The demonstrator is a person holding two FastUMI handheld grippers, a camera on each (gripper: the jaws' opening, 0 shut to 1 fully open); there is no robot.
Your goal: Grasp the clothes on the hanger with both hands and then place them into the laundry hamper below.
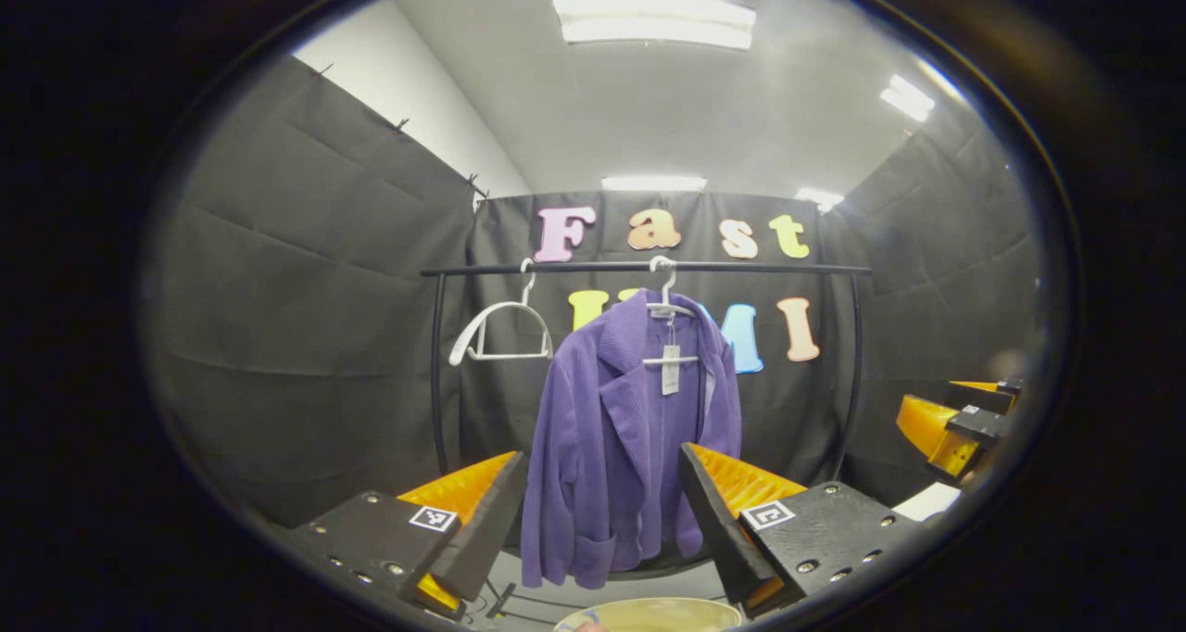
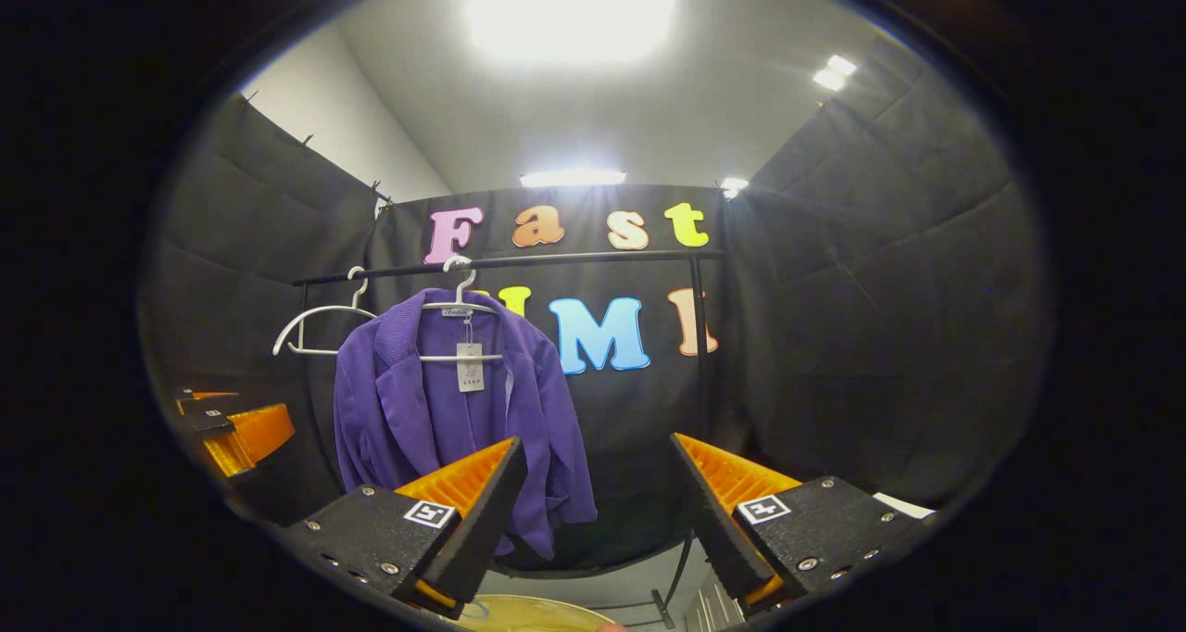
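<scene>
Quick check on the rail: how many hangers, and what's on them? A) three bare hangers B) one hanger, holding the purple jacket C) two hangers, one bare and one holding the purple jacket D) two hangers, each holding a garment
C: on the black rail a bare white hanger hangs beside a second hanger that carries the purple jacket; the right gripper view shows the same pair.
</scene>
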